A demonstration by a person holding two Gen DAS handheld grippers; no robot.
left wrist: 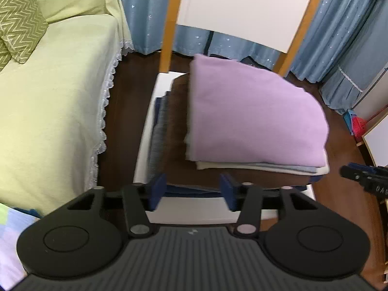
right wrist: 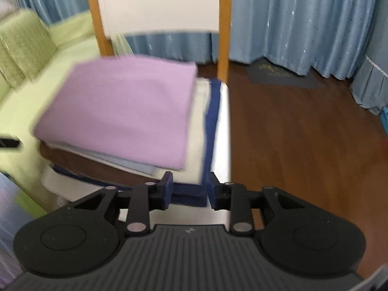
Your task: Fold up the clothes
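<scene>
Now | purple cloth (left wrist: 254, 111) lies folded on top of the pile on the white table (left wrist: 145, 131) | left gripper (left wrist: 192, 191) wide apart, holding nothing | right gripper (right wrist: 189, 190) partly apart, holding nothing | danger: a bump could push the pile off.

I see a dark brown wood floor (right wrist: 303, 145) ahead of my tools and off to the right. Blue curtains (right wrist: 303, 24) with tiny white stars hang all along the far side. A white board with orange wood legs (left wrist: 242, 7) stands straight ahead, in front of the curtains. To the left is a sofa with a pale green cover (left wrist: 55, 92) and a lace edge. A green zigzag cushion (left wrist: 19, 21) sits on it, far left. A dark mat (right wrist: 281, 75) lies on the floor by the curtains
</scene>
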